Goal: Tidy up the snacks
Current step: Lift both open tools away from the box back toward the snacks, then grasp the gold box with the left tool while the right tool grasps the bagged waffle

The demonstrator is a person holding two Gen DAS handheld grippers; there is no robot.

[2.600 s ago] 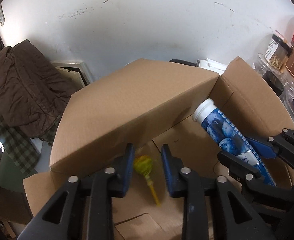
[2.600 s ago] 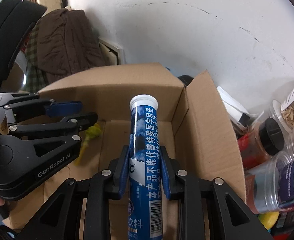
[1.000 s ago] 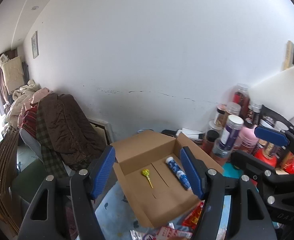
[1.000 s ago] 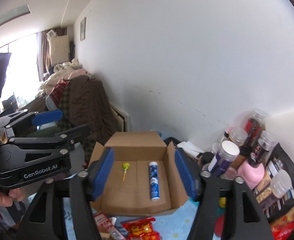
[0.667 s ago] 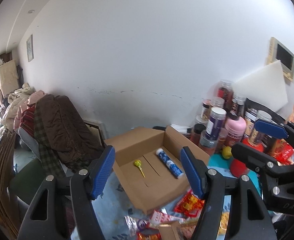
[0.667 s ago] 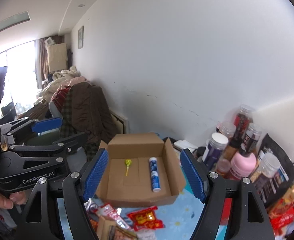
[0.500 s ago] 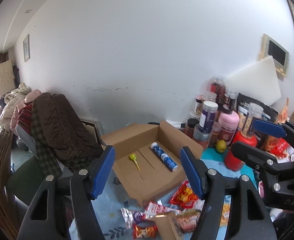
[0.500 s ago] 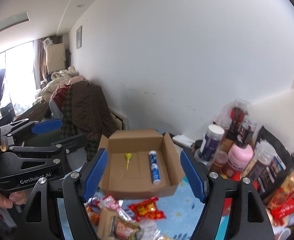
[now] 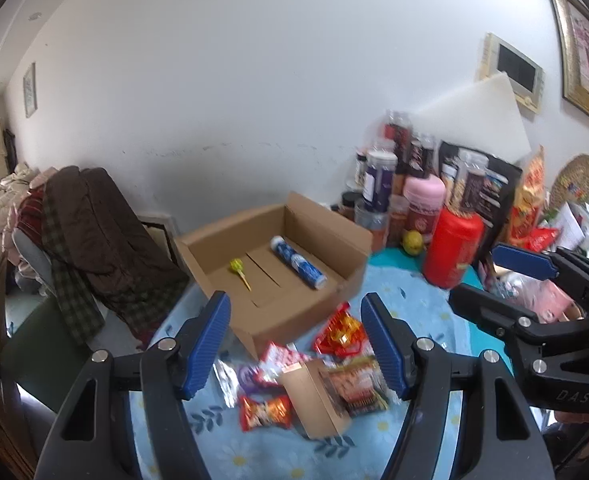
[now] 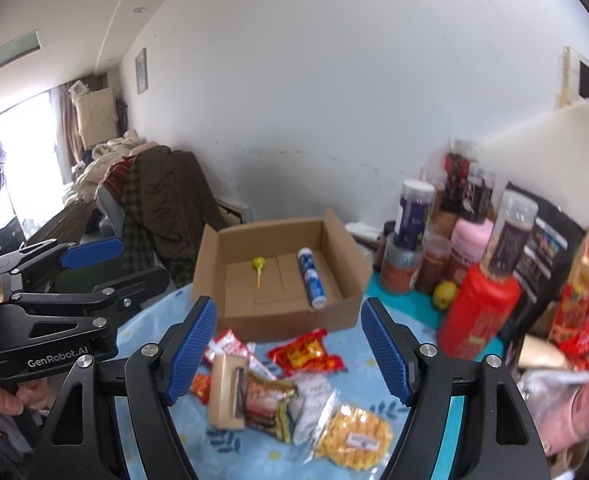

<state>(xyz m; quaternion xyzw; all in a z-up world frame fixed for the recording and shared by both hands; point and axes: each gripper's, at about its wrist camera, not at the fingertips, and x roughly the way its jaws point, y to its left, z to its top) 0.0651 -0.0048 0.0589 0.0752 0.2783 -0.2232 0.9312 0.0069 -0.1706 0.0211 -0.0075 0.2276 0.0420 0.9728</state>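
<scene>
Both tools empty: left tool jaws apart, right tool too.

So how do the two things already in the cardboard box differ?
The lollipop is small and yellow-green on a thin stick; the tube is much longer, blue with a white cap. The lollipop lies in the left half, the tube along the right wall. Both lie flat on the cardboard box floor, apart.

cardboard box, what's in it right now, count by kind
cardboard box holds:
lollipop: 1
blue tube: 1
total: 2
</scene>
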